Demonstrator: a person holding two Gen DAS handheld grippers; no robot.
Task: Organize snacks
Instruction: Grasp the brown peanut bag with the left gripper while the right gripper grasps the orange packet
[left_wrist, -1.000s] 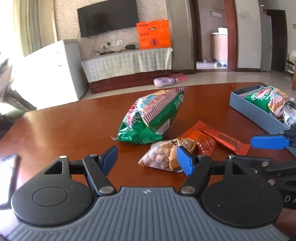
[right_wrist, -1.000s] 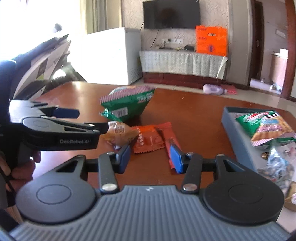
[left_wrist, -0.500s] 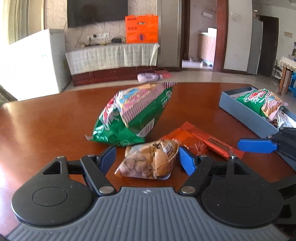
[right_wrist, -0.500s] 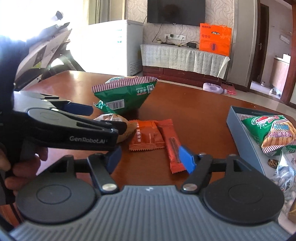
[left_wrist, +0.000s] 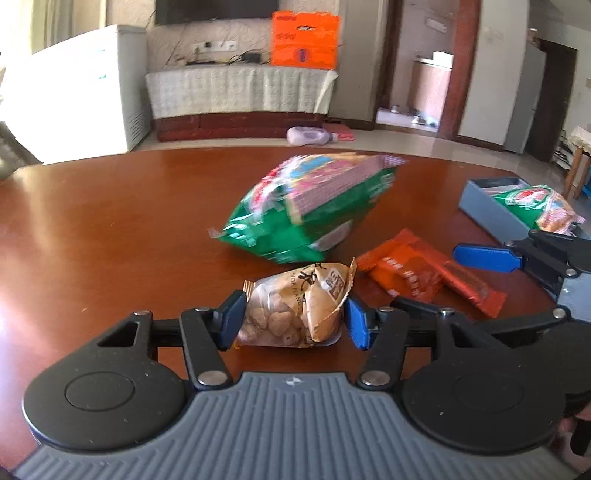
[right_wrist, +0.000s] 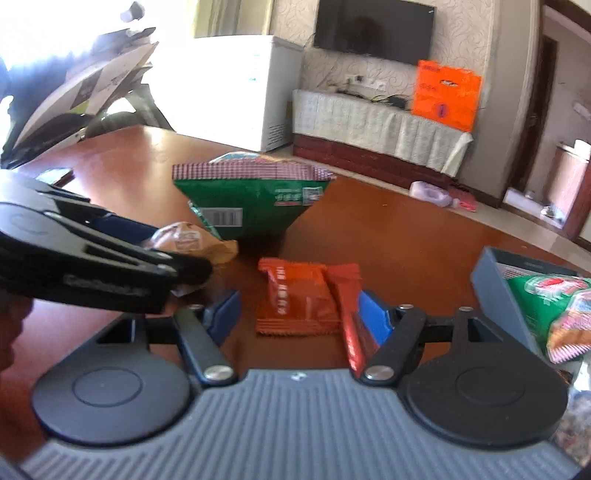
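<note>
We have the left hand-held gripper (left_wrist: 291, 319) closing its jaws around the tan nut pouch (left_wrist: 295, 304), which lies on the tabletop (left_wrist: 110, 229) right between the blue pads; they look to be at the pouch's edges, but we cannot tell that they press yet. The pouch is puffy and slick, so if the pads bite only on the crimped seam or the air cushion, we judge it may squirt forward toward the big green bag (left_wrist: 306, 210) just ahead.

Our right hand-held gripper (right_wrist: 299, 315) stands wide, its jaws not yet settled, straddling the flat orange packet (right_wrist: 295, 299), with the red bar (right_wrist: 351, 314) lying against its right pad. The risk here is catching both wrappers at once, or pinching the bar's edge and dragging it. Flat packets also hug the tabletop, so the pads may skid over them. The grey box (right_wrist: 495, 284) waits off to the right of that gripper, already holding snacks.
</note>
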